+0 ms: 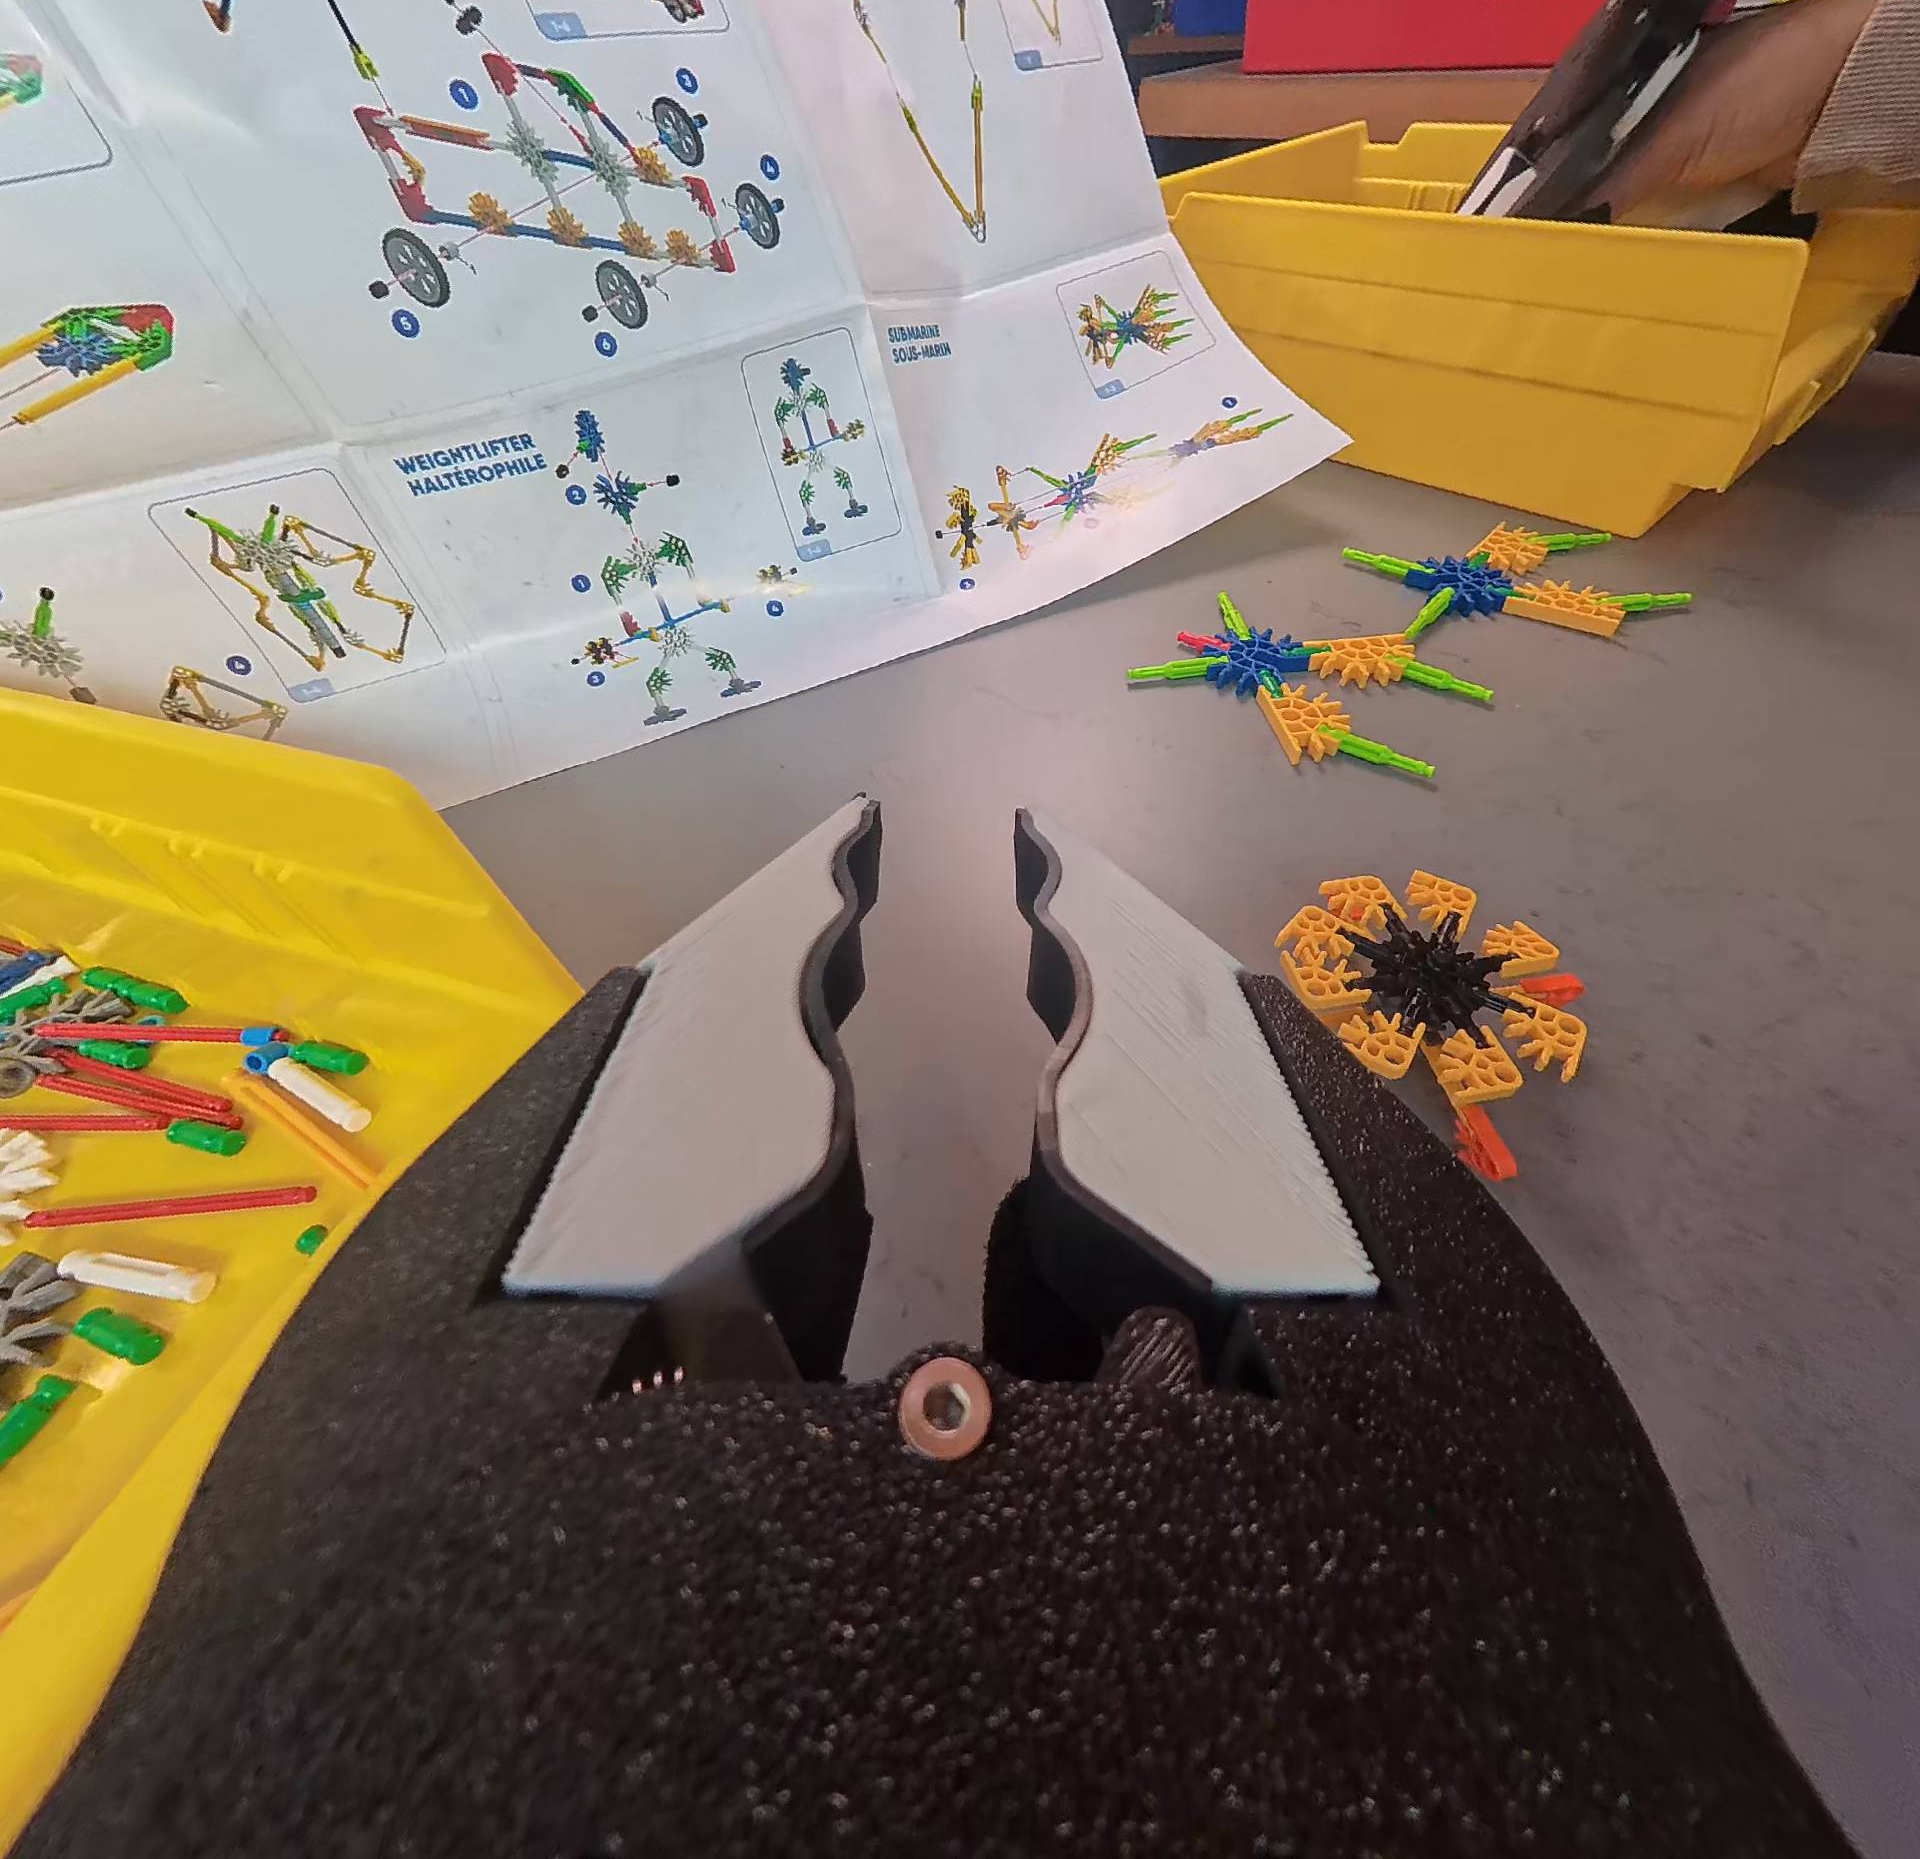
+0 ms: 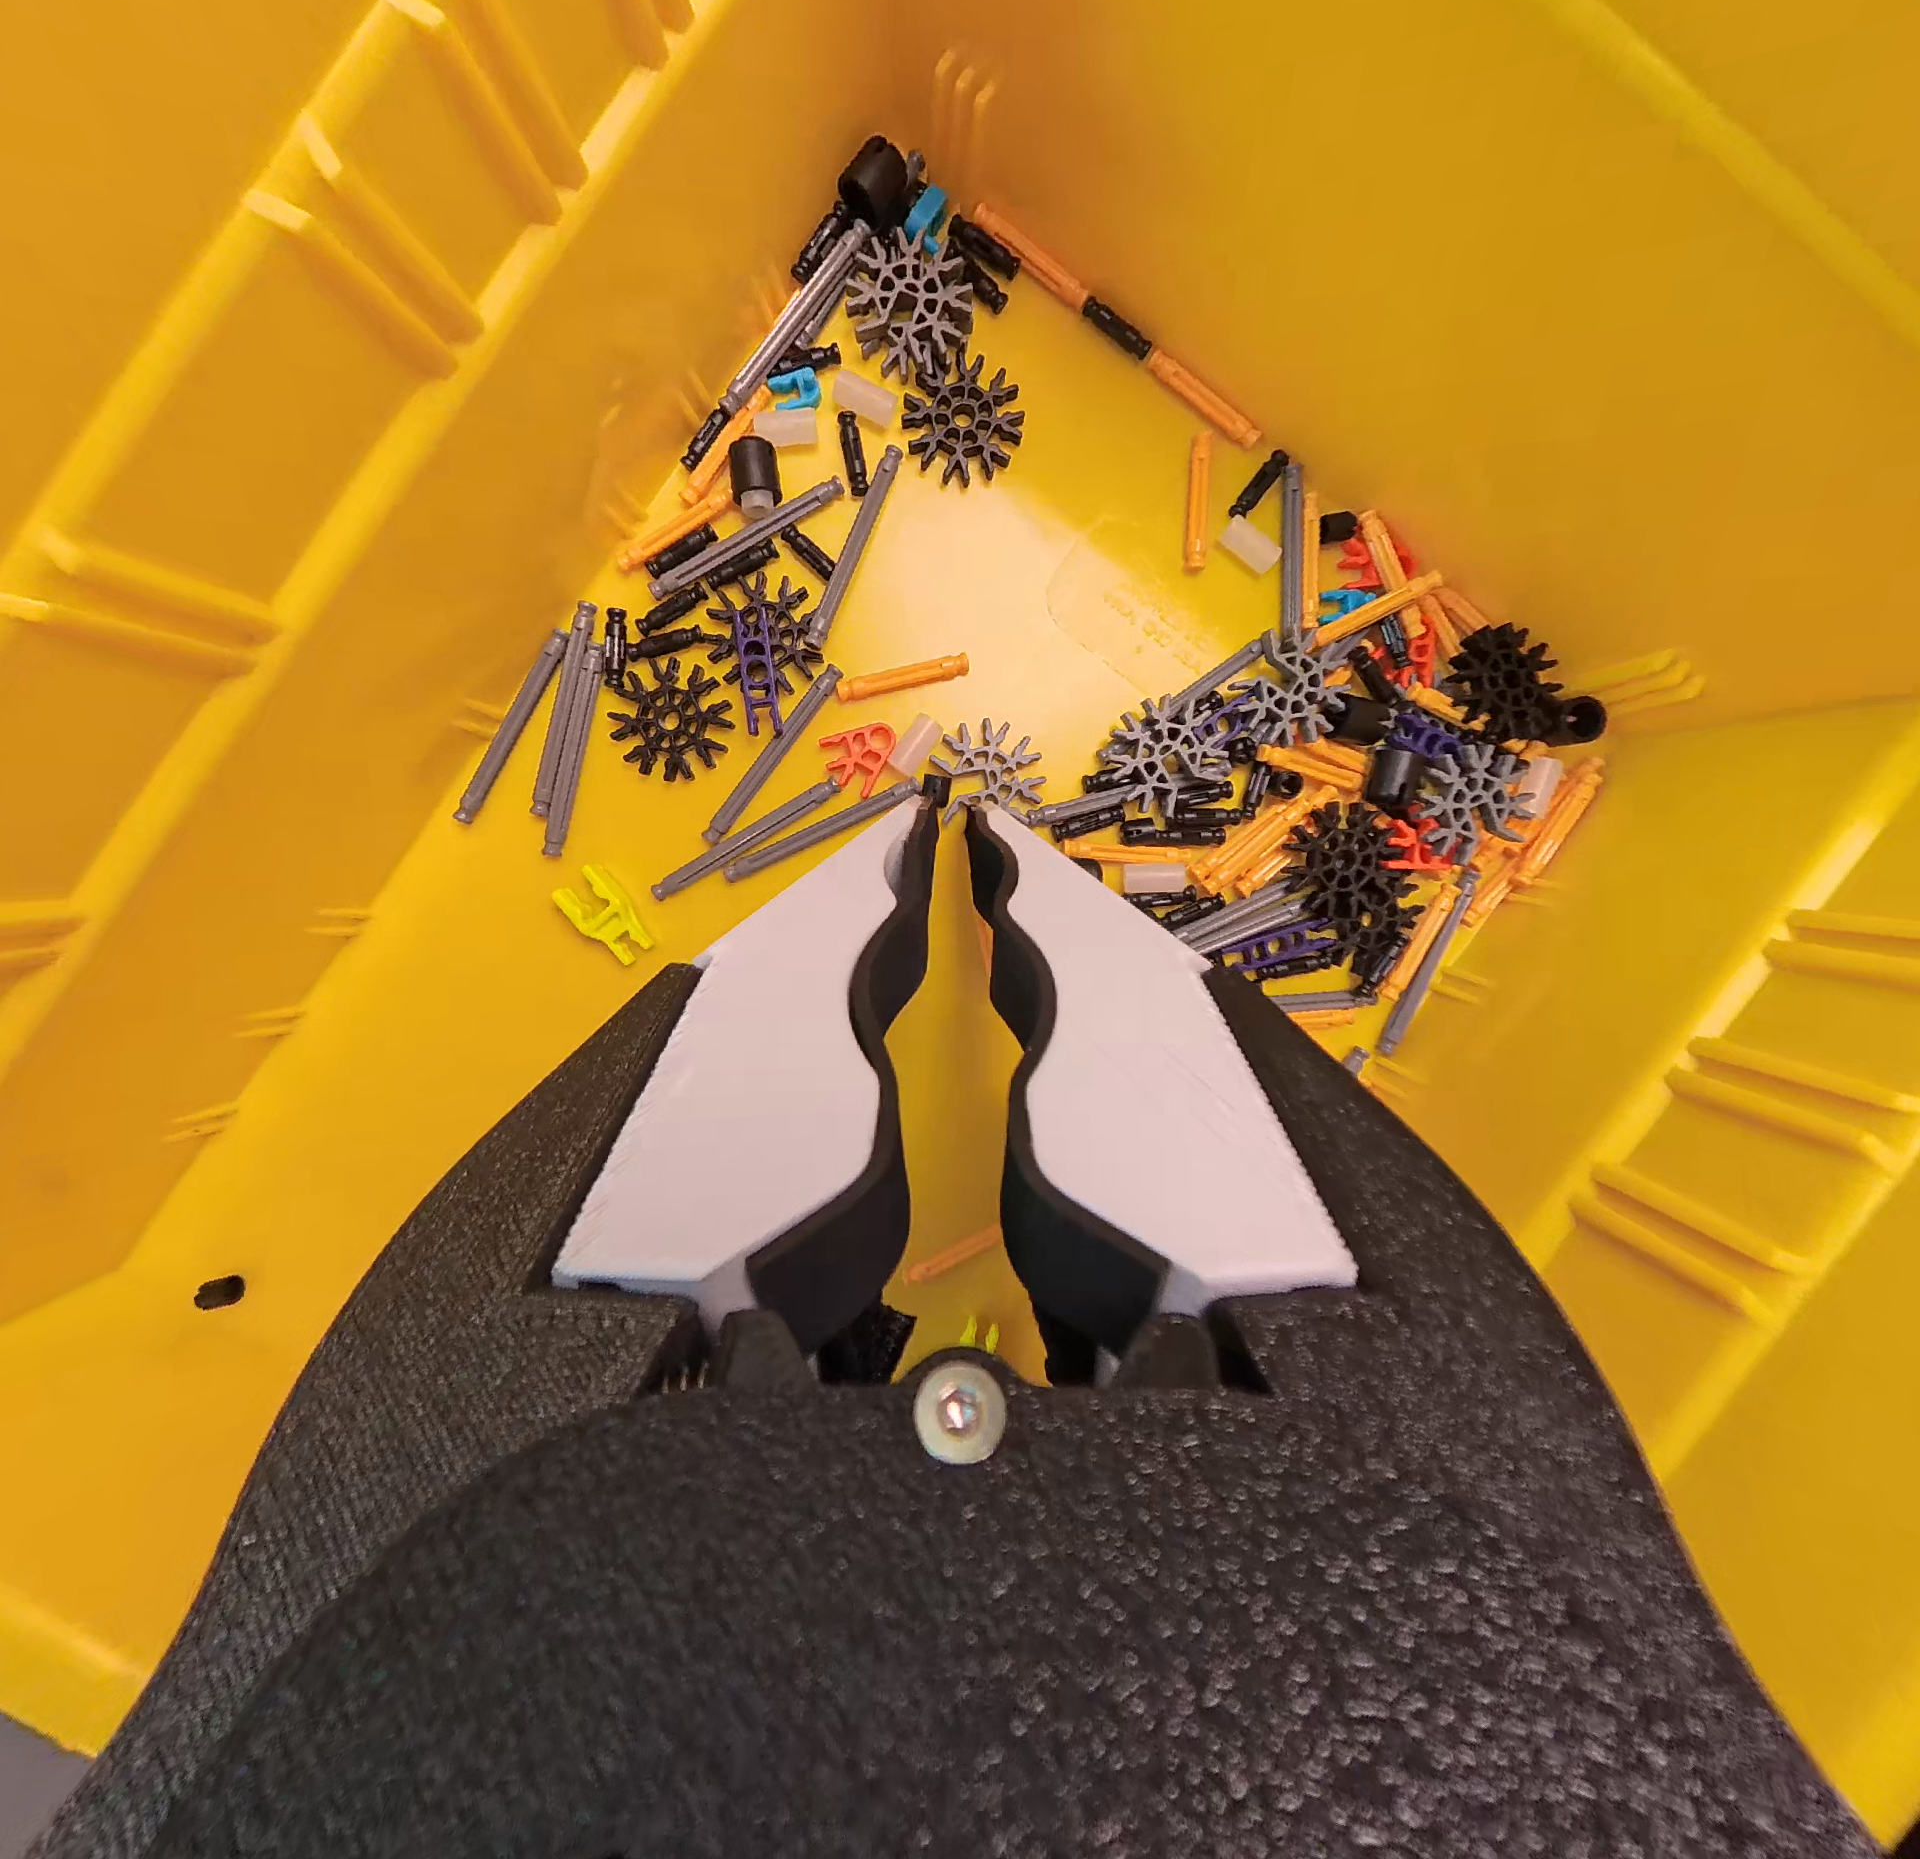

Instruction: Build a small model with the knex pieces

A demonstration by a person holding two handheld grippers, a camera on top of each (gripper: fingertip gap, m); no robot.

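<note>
My left gripper (image 1: 945, 812) is open and empty, low over the grey table (image 1: 1558, 1394). An orange-and-black round assembly (image 1: 1434, 988) lies just right of its right finger. Two blue, orange and green assemblies (image 1: 1309, 666) (image 1: 1507, 583) lie farther ahead on the right. My right gripper (image 2: 948, 810) is down inside a yellow bin (image 2: 312, 459), its jaws almost together on a small black piece (image 2: 935, 789) at the tips. A grey snowflake connector (image 2: 987, 760) lies just beyond the tips. In the left wrist view the right gripper (image 1: 1558, 157), held by a hand, reaches into that bin (image 1: 1507, 355).
A folded instruction sheet (image 1: 623, 355) stands propped ahead of the left gripper. A second yellow bin (image 1: 260, 874) with red, white and green rods sits at its left. The right bin's floor holds piles of grey, black and orange rods (image 2: 1299, 822) and connectors (image 2: 748, 583). Across from one pair of fingers to the other is roughly 45 centimetres.
</note>
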